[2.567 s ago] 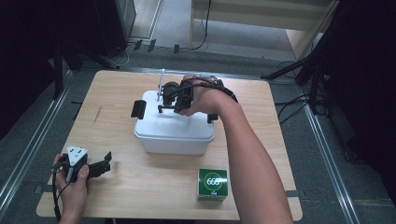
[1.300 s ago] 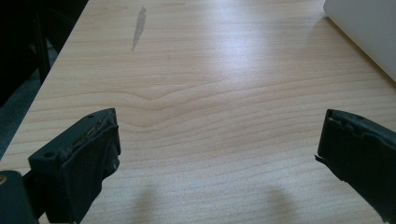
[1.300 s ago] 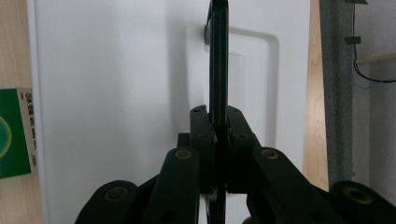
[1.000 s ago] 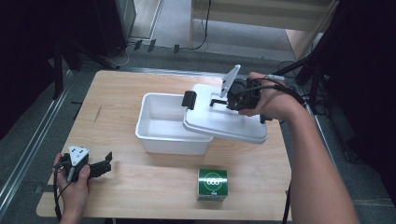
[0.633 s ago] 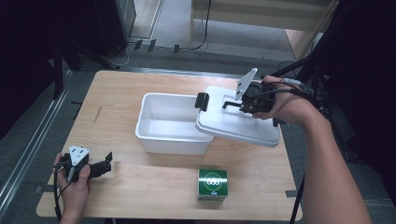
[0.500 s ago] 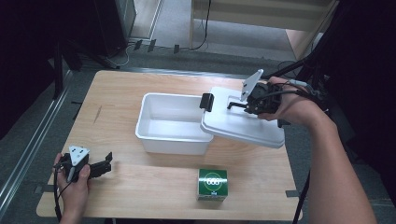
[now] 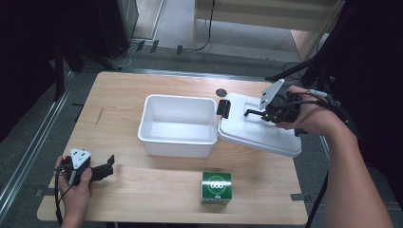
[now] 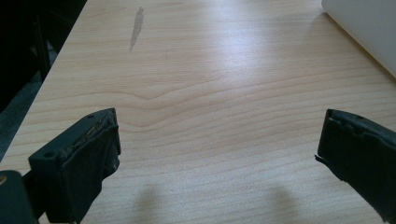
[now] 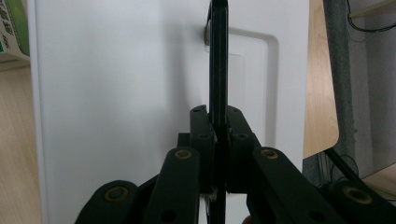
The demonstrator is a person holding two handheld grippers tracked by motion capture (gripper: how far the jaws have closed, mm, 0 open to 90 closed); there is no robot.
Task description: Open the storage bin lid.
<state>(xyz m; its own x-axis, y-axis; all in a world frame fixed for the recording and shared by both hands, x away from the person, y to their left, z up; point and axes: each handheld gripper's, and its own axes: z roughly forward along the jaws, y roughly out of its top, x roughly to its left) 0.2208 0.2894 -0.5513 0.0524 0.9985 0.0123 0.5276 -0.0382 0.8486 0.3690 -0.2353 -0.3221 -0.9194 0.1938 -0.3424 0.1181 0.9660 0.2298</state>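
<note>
- The wooden tabletop (image 7: pixel 142 95) carries everything.
- A white bin (image 7: pixel 177 124) stands open near its middle.
- The white lid (image 7: pixel 259 133) is off the bin, tilted just beside the bin's right wall, its far corner past the tabletop's right edge.
- The right gripper (image 7: pixel 253 113) has its jaws clamped on the lid's black handle (image 9: pixel 218 60).
- The left gripper (image 7: pixel 108 166) rests at the near left corner, jaws wide apart over bare wood, holding nothing.
- A green box (image 7: pixel 216 186) sits near the front edge.
</note>
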